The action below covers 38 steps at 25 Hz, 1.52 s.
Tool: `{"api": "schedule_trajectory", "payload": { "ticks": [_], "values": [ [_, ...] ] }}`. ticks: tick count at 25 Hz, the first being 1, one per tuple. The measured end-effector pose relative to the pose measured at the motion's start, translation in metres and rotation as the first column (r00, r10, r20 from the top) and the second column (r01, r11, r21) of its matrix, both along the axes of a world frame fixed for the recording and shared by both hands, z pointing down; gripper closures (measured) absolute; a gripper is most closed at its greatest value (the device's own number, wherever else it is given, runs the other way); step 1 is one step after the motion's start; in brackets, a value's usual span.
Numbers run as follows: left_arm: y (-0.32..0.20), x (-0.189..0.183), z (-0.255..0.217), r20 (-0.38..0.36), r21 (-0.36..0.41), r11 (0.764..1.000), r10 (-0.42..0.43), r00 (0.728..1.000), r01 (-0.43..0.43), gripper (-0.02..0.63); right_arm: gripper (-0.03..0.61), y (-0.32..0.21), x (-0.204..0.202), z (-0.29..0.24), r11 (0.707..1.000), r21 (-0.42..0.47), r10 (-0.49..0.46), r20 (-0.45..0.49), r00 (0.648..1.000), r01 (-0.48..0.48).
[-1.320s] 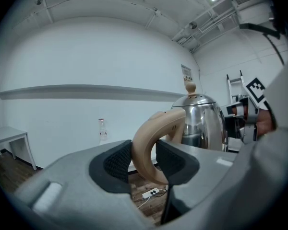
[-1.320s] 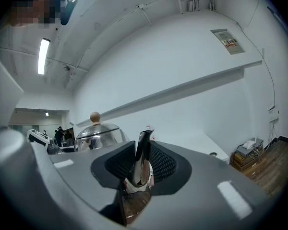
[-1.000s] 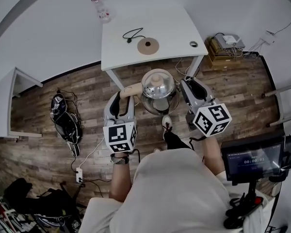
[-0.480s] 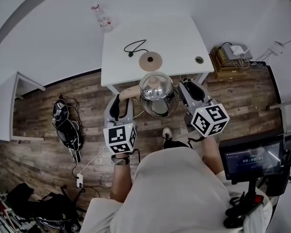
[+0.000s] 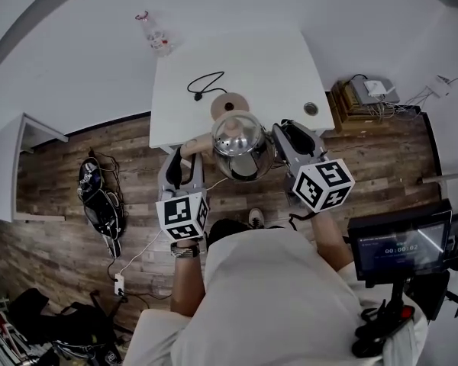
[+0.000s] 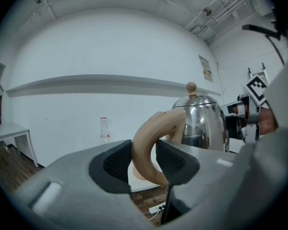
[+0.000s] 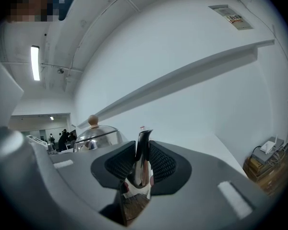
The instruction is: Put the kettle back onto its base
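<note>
Steel kettle (image 5: 243, 139) hangs at the near edge of the white table (image 5: 290, 59), just short of its round base (image 5: 227, 103); left gripper (image 6: 145, 161) clamps its beige handle (image 6: 156, 128), right gripper (image 7: 140, 164) pinches the spout (image 7: 143, 147)

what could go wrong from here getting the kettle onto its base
The right gripper pinches only the thin, shiny spout, so the kettle might slip or twist. The base is partly hidden behind the kettle from above, so it could land off-centre or on the cord near it.
</note>
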<state>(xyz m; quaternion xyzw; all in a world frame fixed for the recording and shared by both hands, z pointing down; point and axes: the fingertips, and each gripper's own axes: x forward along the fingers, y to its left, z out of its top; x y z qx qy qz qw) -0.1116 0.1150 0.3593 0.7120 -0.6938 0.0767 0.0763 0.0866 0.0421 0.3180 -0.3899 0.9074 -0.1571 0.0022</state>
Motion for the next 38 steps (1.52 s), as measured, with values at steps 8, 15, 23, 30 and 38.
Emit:
{"api": "schedule_trajectory", "payload": {
  "ticks": [8,15,23,30,38],
  "values": [
    [-0.007,0.004,0.019,0.004,-0.008,1.000,-0.020,1.000,0.020,0.448,0.488,-0.010,0.003,0.020,1.000,-0.008,-0.022,-0.001,1.000,0.022],
    [-0.078,-0.009,0.035,-0.015,-0.050,0.999,-0.012,1.000,0.012,0.448,0.488,-0.083,-0.012,0.034,0.998,-0.053,-0.022,-0.030,0.999,0.020],
    [-0.129,-0.040,0.054,-0.010,-0.066,0.998,-0.010,1.000,0.010,0.448,0.488,-0.134,-0.043,0.055,0.997,-0.082,-0.021,-0.046,0.999,0.017],
    [-0.210,-0.106,0.117,-0.017,-0.142,0.990,-0.010,1.000,0.008,0.448,0.488,-0.219,-0.109,0.123,0.986,-0.167,-0.023,-0.080,0.997,0.010],
    [-0.232,-0.106,0.143,-0.027,-0.157,0.988,-0.011,1.000,0.006,0.448,0.488,-0.239,-0.109,0.147,0.980,-0.196,-0.005,-0.108,0.994,-0.016]
  ]
}}
